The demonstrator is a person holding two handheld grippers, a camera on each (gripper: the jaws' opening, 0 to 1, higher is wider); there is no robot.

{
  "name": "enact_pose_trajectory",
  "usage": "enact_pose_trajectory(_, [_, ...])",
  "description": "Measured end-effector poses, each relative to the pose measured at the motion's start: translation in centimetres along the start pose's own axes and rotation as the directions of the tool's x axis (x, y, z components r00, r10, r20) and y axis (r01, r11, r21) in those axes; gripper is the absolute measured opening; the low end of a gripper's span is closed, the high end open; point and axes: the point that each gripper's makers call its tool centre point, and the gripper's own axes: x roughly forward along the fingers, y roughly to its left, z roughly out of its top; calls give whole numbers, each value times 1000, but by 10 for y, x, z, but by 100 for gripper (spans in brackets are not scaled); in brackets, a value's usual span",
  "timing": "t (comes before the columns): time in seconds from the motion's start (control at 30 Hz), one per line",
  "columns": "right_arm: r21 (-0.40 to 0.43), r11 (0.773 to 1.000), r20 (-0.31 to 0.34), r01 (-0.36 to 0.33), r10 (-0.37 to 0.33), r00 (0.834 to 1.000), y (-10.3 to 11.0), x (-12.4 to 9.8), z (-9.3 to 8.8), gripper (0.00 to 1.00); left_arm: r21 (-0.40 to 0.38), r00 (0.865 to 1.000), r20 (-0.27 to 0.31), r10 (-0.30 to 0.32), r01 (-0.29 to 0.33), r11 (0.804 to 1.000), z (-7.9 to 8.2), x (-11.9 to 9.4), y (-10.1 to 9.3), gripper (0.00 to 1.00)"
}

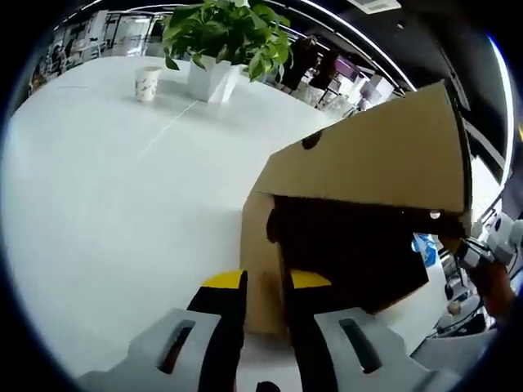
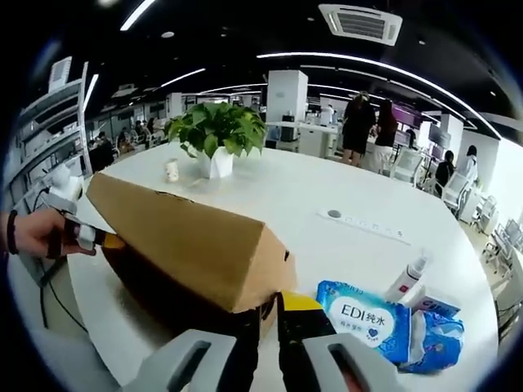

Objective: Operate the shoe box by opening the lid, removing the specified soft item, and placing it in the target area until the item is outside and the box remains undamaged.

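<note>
Left gripper view is looking across a white table (image 1: pixel 106 212) at a cardboard shoe box (image 1: pixel 327 253). The left gripper (image 1: pixel 265 286), black with yellow tips, is clamping the near corner wall of the shoe box between its two jaws. The box's lid (image 1: pixel 384 155) is standing raised above the dark opening, and what is lying inside is too dark to make out. At the lid's far edge, the right gripper (image 1: pixel 482 245) is showing beside the shoe box. Well beyond the shoe box, a potted plant (image 1: pixel 225 37) and a paper cup (image 1: pixel 147 83) are standing on the table.

Right gripper view is showing the shoe box (image 2: pixel 163 294) from the opposite end, with its lid (image 2: pixel 188 241) tilting up. The right gripper (image 2: pixel 268 314) is pinching the lid's near corner between its jaws, which are sitting close together on the cardboard. At the far end of the shoe box, a hand (image 2: pixel 37 233) is holding the left gripper (image 2: pixel 86 237) against the box. Just beside the shoe box, a blue pack of wipes (image 2: pixel 368 318) is lying on the table (image 2: pixel 327 192), with a small spray bottle (image 2: pixel 406 278) and another blue pack (image 2: pixel 437 335) next to it. Beyond the shoe box the potted plant (image 2: pixel 214 135) and the cup (image 2: pixel 172 170) are standing.
</note>
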Motion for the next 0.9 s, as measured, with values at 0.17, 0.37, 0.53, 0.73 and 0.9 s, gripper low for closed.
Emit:
enact_pose_trajectory(0.17, [1, 1000, 8, 2, -2, 1000, 2, -6, -4, 3, 15, 1000, 23, -6, 6, 1000, 4, -10, -3, 16])
enact_pose_trajectory(0.37, [10, 1000, -4, -8, 8, 1000, 6, -8, -11, 1, 47, 999, 38, -32, 31, 998, 5, -19, -7, 15])
enact_pose_trajectory(0.53, [23, 1000, -19, -14, 14, 1000, 8, -10, -19, 1, 68, 997, 49, -54, 51, 996, 7, -29, -10, 14])
enact_pose_trajectory(0.73, [47, 999, -39, -20, 22, 999, 10, -10, -29, 0, 101, 996, 56, -74, 68, 993, 8, -37, -13, 14])
enact_pose_trajectory(0.9, [60, 998, -49, -20, 23, 999, 11, -11, -34, 0, 138, 995, 52, -86, 78, 987, 8, -40, -12, 14])
